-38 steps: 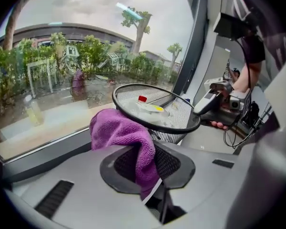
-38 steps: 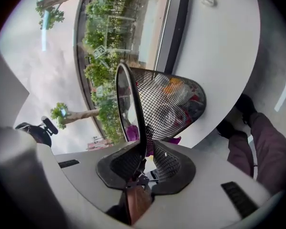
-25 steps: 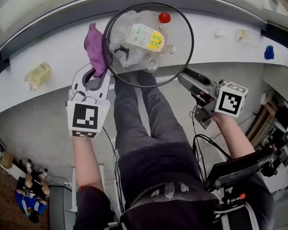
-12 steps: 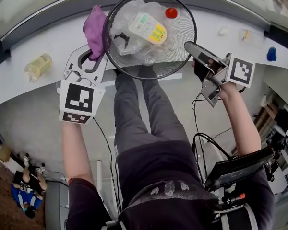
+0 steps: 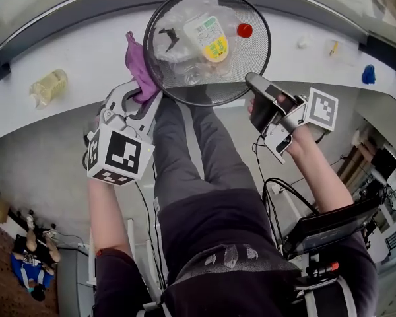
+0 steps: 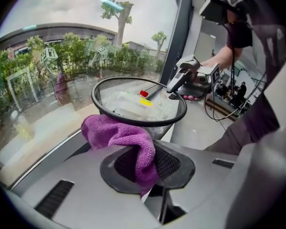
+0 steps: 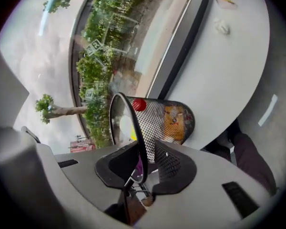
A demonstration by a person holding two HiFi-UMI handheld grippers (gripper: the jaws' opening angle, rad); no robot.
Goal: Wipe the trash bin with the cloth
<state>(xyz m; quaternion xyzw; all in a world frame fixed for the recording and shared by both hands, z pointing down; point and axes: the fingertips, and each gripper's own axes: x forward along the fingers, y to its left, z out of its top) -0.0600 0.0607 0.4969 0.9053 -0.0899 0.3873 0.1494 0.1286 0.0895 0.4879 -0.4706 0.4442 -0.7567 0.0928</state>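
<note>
The black mesh trash bin [image 5: 256, 45] sits tipped toward me at the white table's near edge, with a yellow-labelled bottle [image 5: 211, 41] and a red cap [image 5: 245, 30] inside. My right gripper [image 5: 254, 94] has just been closing its jaws and is shut on the bin's near right rim. In the right gripper view the rim and mesh [image 7: 152, 116] run between that gripper's [image 7: 145, 161] pads. My left gripper [image 5: 144, 96] is shut on the purple cloth [image 5: 140, 68], which rests against the bin's left outer wall. In the left gripper view the cloth [image 6: 114, 132] bulges out of the gripper [image 6: 145, 161] under the bin's rim [image 6: 133, 120].
A pale yellow bottle [image 5: 48, 86] lies on the curved white table [image 5: 86, 51] at the left. Small white and yellow scraps [image 5: 305, 43] and a blue object [image 5: 369, 74] are at the right. My legs are below the bin, and a dark screen [image 5: 330, 233] with cables stands lower right.
The right gripper came from beside the bin to its rim, rolled and closed on it. The left gripper shifted right and nearer with the cloth, and the bin turned slightly.
</note>
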